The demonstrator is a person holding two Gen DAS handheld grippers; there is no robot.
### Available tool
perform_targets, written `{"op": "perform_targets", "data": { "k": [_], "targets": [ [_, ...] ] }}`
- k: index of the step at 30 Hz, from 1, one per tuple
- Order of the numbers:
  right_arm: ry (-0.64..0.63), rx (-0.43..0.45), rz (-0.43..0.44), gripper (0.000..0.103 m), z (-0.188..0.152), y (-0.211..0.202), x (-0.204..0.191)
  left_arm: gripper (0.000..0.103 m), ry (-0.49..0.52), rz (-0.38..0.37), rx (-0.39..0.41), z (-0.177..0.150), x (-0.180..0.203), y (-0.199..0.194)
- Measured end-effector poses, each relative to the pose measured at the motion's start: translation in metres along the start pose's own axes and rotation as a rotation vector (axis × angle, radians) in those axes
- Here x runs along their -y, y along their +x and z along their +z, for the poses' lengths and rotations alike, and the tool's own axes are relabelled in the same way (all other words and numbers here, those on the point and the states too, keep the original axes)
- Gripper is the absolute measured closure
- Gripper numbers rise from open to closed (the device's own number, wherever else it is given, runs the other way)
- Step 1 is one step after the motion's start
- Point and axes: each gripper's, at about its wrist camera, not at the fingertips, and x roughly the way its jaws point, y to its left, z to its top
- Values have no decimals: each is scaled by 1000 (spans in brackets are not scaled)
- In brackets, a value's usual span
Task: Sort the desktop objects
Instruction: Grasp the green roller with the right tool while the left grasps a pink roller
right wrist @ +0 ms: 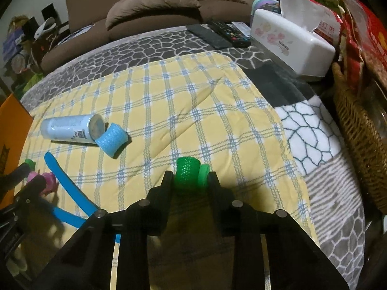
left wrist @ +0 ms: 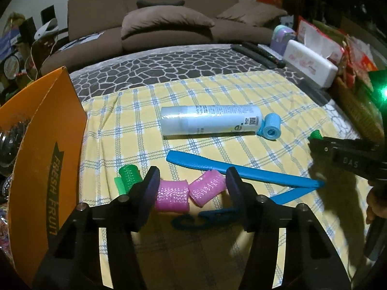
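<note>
My left gripper (left wrist: 191, 181) is open, its fingers on either side of two pink foam rollers (left wrist: 187, 193) lying on the yellow checked cloth (left wrist: 217, 91). A green roller (left wrist: 129, 176) lies just left of its left finger. A pale blue bottle (left wrist: 210, 119) lies on its side beyond, with a blue roller (left wrist: 271, 126) at its end. A blue plastic hanger (left wrist: 241, 174) lies between. My right gripper (right wrist: 189, 177) is shut on another green roller (right wrist: 189, 175), held just above the cloth; it shows at the right edge of the left wrist view (left wrist: 316, 136).
An orange "Fresh Fruit" cardboard box (left wrist: 46, 145) stands at the left. A white tissue box (right wrist: 290, 41), remote controls (right wrist: 220, 33) and a wicker basket (right wrist: 355, 120) are at the far right. A brown sofa (left wrist: 154, 19) is behind.
</note>
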Motion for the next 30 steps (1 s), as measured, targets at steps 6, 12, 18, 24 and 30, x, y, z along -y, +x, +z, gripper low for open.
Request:
{"op": "perform_targets", "data": {
  "k": [6, 12, 18, 24, 30],
  "targets": [
    [2, 43, 11, 75, 5, -16, -1, 80, -25, -28, 21, 5, -6, -12],
    [24, 78, 87, 75, 13, -37, -6, 80, -143, -59, 7, 8, -32, -16],
    [13, 81, 121, 75, 16, -44, -17, 56, -160, -101, 17, 9, -31, -17],
    [-1, 60, 137, 75, 13, -38, -25, 56, 95, -47, 30, 3, 19, -6],
    [-37, 45, 135, 75, 8, -35, -35, 75, 152, -30, -4, -10, 30, 10]
  ]
}}
